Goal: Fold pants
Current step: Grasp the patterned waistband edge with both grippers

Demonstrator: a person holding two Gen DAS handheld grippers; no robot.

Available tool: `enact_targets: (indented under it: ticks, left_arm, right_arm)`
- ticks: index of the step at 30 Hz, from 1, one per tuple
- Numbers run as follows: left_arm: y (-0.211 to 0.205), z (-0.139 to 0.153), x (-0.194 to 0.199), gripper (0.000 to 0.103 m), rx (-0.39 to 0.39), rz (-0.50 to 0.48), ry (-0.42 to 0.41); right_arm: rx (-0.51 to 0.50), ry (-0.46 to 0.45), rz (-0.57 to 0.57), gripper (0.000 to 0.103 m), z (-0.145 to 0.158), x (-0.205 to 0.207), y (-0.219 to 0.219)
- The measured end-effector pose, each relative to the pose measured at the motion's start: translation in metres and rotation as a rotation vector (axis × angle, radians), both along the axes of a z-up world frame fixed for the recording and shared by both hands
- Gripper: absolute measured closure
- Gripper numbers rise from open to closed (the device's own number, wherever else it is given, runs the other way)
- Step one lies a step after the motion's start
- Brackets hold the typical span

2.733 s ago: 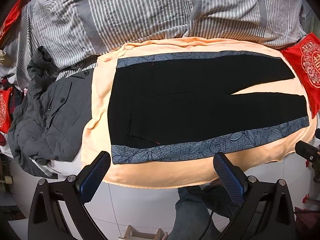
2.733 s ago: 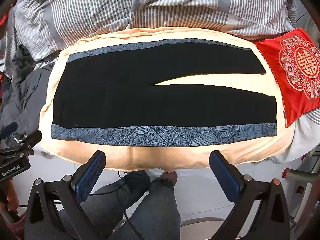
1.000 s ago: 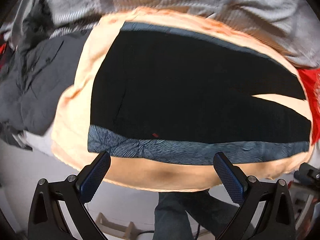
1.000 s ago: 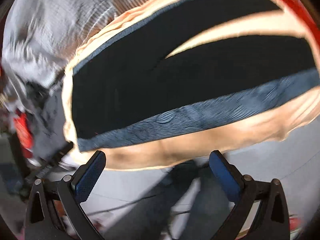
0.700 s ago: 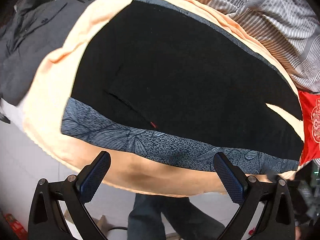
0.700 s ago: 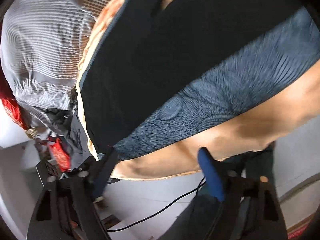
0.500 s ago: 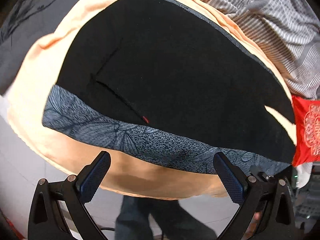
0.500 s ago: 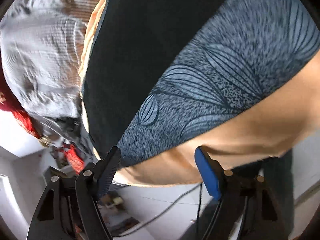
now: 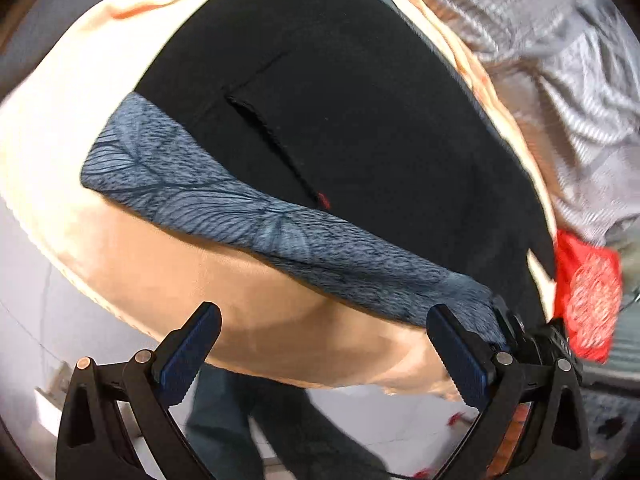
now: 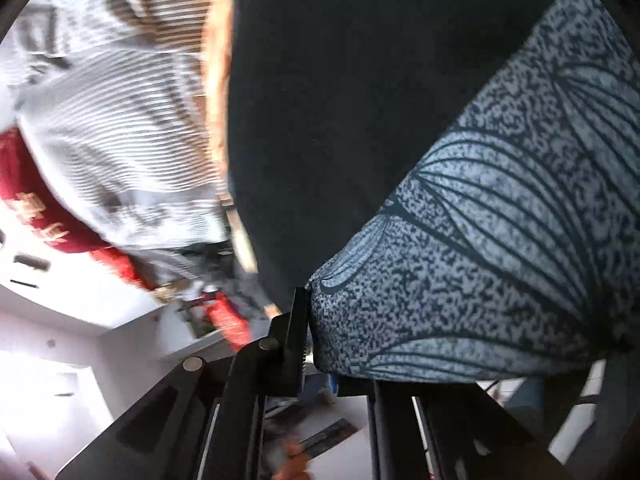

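Black pants (image 9: 360,120) with a blue-grey leaf-patterned side stripe (image 9: 240,216) lie flat on a peach sheet (image 9: 80,100). My left gripper (image 9: 320,352) is open and empty, just off the near edge of the sheet below the stripe. My right gripper (image 10: 316,344) is shut on the patterned stripe (image 10: 500,260) at the near leg hem, and the cloth bunches over its jaws. It also shows in the left wrist view (image 9: 516,332), at the far end of the stripe.
A grey striped duvet (image 9: 560,60) lies beyond the sheet and a red embroidered cushion (image 9: 588,300) at its right end. The person's legs in jeans (image 9: 240,420) stand on the pale floor below the bed edge.
My right gripper has swung in to the near leg hem and closed on the patterned stripe. My left gripper has moved closer to the waist end and stays open.
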State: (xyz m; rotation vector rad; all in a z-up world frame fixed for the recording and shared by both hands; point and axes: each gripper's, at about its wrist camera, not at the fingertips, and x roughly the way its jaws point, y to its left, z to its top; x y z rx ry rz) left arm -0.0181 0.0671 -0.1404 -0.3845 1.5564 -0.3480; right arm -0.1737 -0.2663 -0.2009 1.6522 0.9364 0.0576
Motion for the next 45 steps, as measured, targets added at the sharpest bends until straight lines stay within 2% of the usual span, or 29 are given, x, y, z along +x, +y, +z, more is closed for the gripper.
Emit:
enact_targets:
  ticks: [5,10,11,12,13,15,16,17,21,25,29,32,36,37,38,39,41,43,45]
  left_arm:
    - [0.013,-0.008,0.018,0.000,-0.095,0.137,0.026]
    - [0.012,-0.019,0.034,0.000,-0.101,0.180,0.023]
    - [0.013,-0.018,0.038,0.008,-0.090,0.193,0.010]
    - [0.014,-0.017,0.042,0.038,-0.063,0.191,-0.004]
    - [0.014,-0.018,0.046,0.050,-0.047,0.170,-0.002]
    - [0.014,-0.016,0.051,0.072,-0.021,0.139,0.003]
    - [0.015,-0.012,0.053,0.079,0.003,0.119,-0.002]
    - [0.014,-0.008,0.055,0.081,0.011,0.096,-0.009]
    - [0.008,0.031,0.064,0.081,0.022,0.033,-0.080]
    - [-0.010,0.070,0.083,0.081,0.036,-0.019,-0.156]
    - [-0.043,0.085,0.136,0.081,0.037,-0.013,-0.208]
    - [-0.059,0.084,0.173,0.081,0.055,-0.006,-0.237]
    - [-0.095,0.059,0.227,0.079,0.119,-0.013,-0.278]
    - [-0.099,0.054,0.236,0.075,0.140,-0.010,-0.294]
    - [-0.106,0.046,0.245,0.066,0.175,-0.006,-0.305]
    - [-0.111,0.037,0.254,0.053,0.209,-0.002,-0.308]
    - [-0.114,0.024,0.262,0.038,0.267,0.024,-0.302]
    - [-0.110,0.013,0.268,0.037,0.281,0.050,-0.271]
    - [-0.102,0.015,0.269,0.037,0.283,0.084,-0.250]
  right_arm:
    - [0.002,-0.019,0.049,0.094,0.020,0.010,-0.003]
    - [0.007,-0.019,0.064,0.094,0.029,0.013,-0.004]
    - [0.000,-0.007,0.073,0.094,0.029,0.013,-0.003]
    - [-0.012,0.008,0.086,0.094,0.029,0.010,-0.004]
    - [-0.020,0.017,0.093,0.094,0.028,0.006,-0.005]
    - [-0.056,0.048,0.118,0.094,0.033,0.008,-0.005]
    - [-0.079,0.056,0.131,0.094,0.036,0.009,-0.006]
    - [-0.101,0.060,0.143,0.094,0.039,0.010,-0.007]
    - [-0.179,0.036,0.197,0.094,0.066,0.027,-0.016]
    - [-0.249,-0.006,0.276,0.094,0.098,0.068,-0.035]
    - [-0.300,-0.022,0.372,0.094,0.106,0.127,-0.058]
    - [-0.299,-0.011,0.408,0.094,0.092,0.171,-0.077]
    - [-0.275,0.027,0.411,0.094,0.055,0.223,-0.102]
    - [-0.268,0.034,0.407,0.094,0.047,0.232,-0.106]
    - [-0.264,0.053,0.407,0.094,0.033,0.246,-0.113]
    - [-0.270,0.069,0.409,0.094,0.024,0.257,-0.115]
    - [-0.274,0.125,0.424,0.091,-0.002,0.274,-0.123]
    - [-0.266,0.159,0.449,0.091,-0.020,0.283,-0.124]
    - [-0.270,0.168,0.466,0.091,-0.022,0.287,-0.123]
